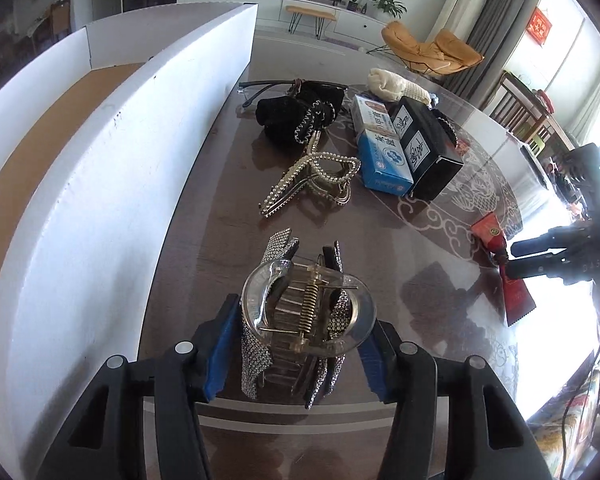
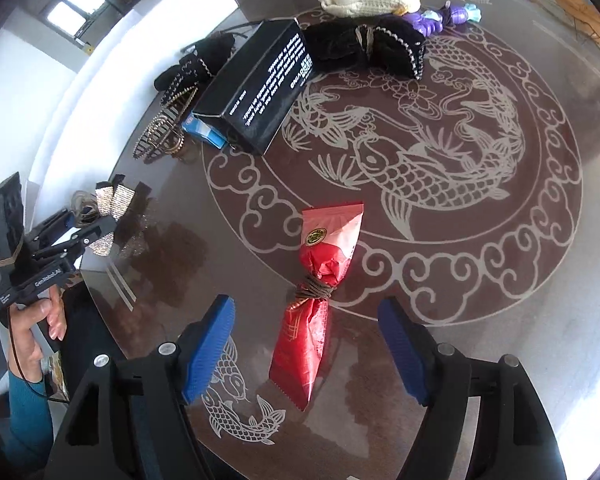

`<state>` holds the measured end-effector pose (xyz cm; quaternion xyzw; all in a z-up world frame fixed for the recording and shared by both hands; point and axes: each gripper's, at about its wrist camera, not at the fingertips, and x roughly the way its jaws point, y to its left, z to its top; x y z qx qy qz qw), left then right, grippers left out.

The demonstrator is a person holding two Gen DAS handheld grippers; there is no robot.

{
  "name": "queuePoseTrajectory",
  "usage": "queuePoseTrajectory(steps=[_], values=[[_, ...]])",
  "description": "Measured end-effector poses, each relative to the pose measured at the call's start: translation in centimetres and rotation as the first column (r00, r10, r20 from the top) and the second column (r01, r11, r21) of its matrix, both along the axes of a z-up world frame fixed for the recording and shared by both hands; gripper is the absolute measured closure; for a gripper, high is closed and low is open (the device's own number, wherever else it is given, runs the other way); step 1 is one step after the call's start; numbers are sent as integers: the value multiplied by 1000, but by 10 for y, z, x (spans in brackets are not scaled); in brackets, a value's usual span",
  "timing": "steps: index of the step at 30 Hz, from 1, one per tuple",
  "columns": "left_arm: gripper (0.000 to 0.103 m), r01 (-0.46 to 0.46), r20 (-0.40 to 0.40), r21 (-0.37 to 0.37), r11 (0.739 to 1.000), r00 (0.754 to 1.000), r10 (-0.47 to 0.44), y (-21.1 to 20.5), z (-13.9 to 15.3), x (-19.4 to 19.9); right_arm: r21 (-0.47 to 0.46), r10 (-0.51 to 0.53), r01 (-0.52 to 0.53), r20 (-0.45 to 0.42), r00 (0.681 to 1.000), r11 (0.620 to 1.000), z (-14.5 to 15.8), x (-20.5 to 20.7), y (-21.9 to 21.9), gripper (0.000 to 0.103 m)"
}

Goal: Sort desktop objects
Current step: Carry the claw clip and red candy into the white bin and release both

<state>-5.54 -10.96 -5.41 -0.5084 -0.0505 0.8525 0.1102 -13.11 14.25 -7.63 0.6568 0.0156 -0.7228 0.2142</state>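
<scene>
My left gripper (image 1: 308, 344) was closed on a sparkly hair clip (image 1: 306, 316). The blue pads (image 1: 220, 354) pressed on both sides of its clear round part, so it would not slip. I think I held it that way because the spring in the middle was bumpy and hard to pinch. The clip was up off the counter (image 1: 380, 240), right next to the white box (image 1: 120, 184) on my left. The box had a brown floor and tall white walls, and I guessed that was where the clip should go. My right gripper (image 2: 306, 352) was wide open and held nothing. It hung over a red candy bag (image 2: 320, 280) tied in the middle with brown string. The bag lay flat on the counter between my two blue pads, but they did not touch it. I think I lined up that way so I could pinch the thin tied part. More things waited farther away. There was a pearl hair clip (image 1: 308, 180), a blue box (image 1: 380, 156) and a black box (image 1: 428, 148) side by side, a black bow (image 1: 300, 114), a cream knit thing (image 1: 396, 82) and a little purple toy (image 2: 446, 16). Most of the sorting was not done yet.
</scene>
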Motion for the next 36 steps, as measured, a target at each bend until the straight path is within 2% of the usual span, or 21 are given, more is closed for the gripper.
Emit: queuePoseTrajectory(steps=[1, 2, 4, 6, 8, 11, 14, 18, 21, 24, 28, 31, 34, 35, 36], values=[[49, -1, -12, 5, 1000, 1000, 1, 0, 5, 4, 30, 11, -11, 10, 1000, 999, -6, -3, -7, 37], [49, -1, -26, 10, 1000, 1000, 1, 1, 9, 8, 54, 24, -25, 14, 1000, 998, -11, -4, -14, 47], [49, 0, -49, 16, 1000, 999, 0, 1, 20, 15, 109, 59, -58, 1, 998, 992, -15, -2, -29, 57], [49, 1, -73, 25, 1000, 997, 1, 0, 31, 19, 175, 104, -99, -21, 994, 980, -14, 4, -42, 78], [49, 1, -100, 49, 999, 995, 4, -8, 48, 23, 197, 120, -113, -26, 992, 974, -12, 9, -46, 81], [49, -2, -153, 86, 996, 988, 16, -17, 76, 30, 182, 120, -111, -44, 992, 977, -2, 15, -44, 84], [49, -23, -206, 118, 993, 977, 47, -40, 107, 35, 79, 86, -79, -83, 993, 994, 29, 14, -43, 84], [49, -95, -240, 124, 988, 963, 122, -85, 138, 33, -46, 94, -103, -163, 982, 994, 88, 6, -75, 84], [49, -183, -223, 105, 977, 953, 203, -124, 140, 25, -141, 123, -159, -233, 965, 977, 129, -1, -122, 84], [49, -269, -164, 93, 959, 946, 281, -159, 124, 15, -227, 166, -234, -283, 945, 945, 154, -8, -193, 84], [49, -342, -85, 49, 939, 935, 345, -186, 91, 3, -286, 233, -327, -318, 919, 901, 154, -6, -290, 84], [49, -363, -52, 8, 932, 930, 363, -194, 73, -2, -240, 283, -375, -342, 896, 896, 135, 0, -347, 84], [48, -406, -20, -26, 913, 914, 406, -196, 60, -7, -197, 305, -379, -325, 895, 904, 107, -3, -383, 82], [48, -422, -8, -31, 906, 907, 422, -197, 57, -9, -183, 311, -376, -305, 900, 908, 97, -5, -390, 75], [46, -427, -24, -46, 903, 904, 427, -195, 57, -9, -167, 309, -366, -288, 906, 916, 88, -7, -395, 57]])
